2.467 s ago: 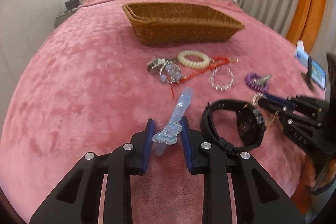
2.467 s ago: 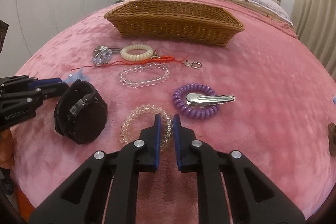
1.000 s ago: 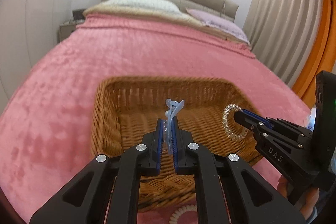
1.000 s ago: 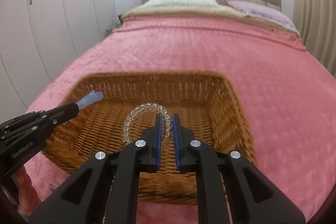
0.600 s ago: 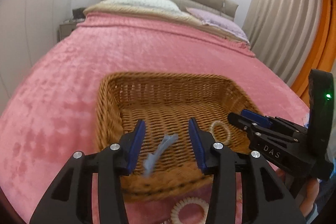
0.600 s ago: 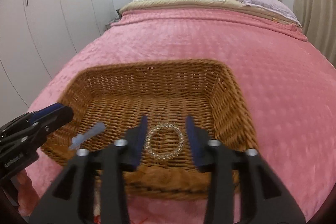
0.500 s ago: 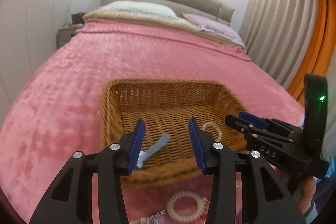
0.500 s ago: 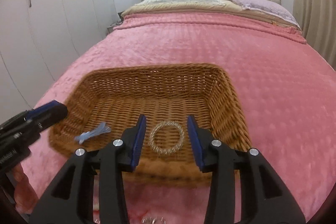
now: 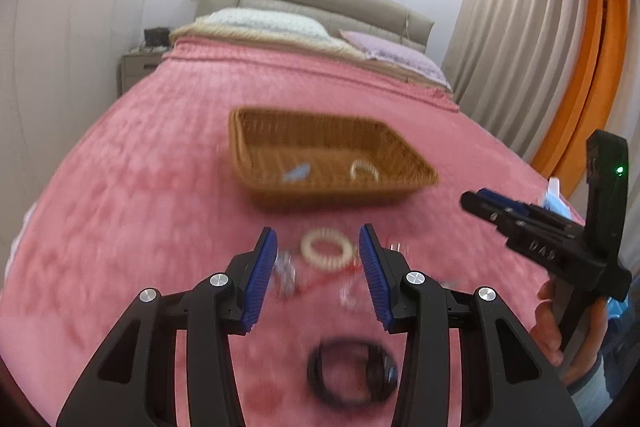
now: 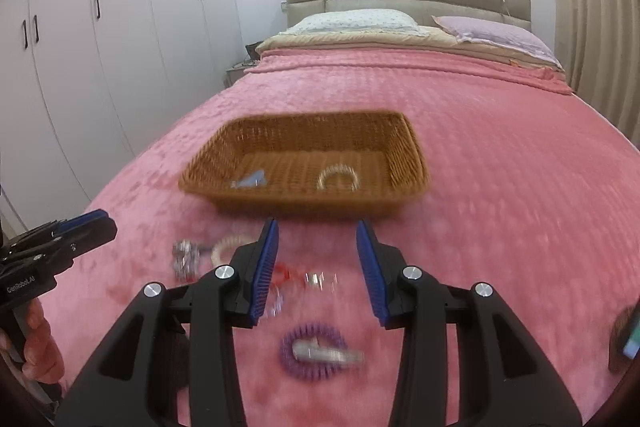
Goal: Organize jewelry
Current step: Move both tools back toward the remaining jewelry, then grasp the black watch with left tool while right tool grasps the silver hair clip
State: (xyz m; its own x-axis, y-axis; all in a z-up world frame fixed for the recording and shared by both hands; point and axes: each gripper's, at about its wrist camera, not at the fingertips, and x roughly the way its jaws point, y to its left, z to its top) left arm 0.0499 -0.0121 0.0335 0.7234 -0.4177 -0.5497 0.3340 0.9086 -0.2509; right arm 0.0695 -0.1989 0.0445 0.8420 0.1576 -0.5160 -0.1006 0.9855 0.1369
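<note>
Both the left tongs (image 9: 318, 269) and right tongs (image 10: 318, 261) hang spread and empty above the bed (image 10: 500, 167); far off, the basket (image 10: 408, 151) holds a blue clip (image 10: 250, 181) left and clear bracelet (image 10: 338, 177) right.

Motion blur smears the black watch (image 9: 352, 373) and purple hair tie (image 10: 314, 349).

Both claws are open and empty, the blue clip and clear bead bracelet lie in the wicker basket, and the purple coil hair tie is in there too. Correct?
Not quite: the purple coil hair tie lies on the pink blanket, outside the wicker basket, as the right wrist view shows. The rest holds: left claw and right claw open and empty, blue clip and clear bead bracelet inside.
</note>
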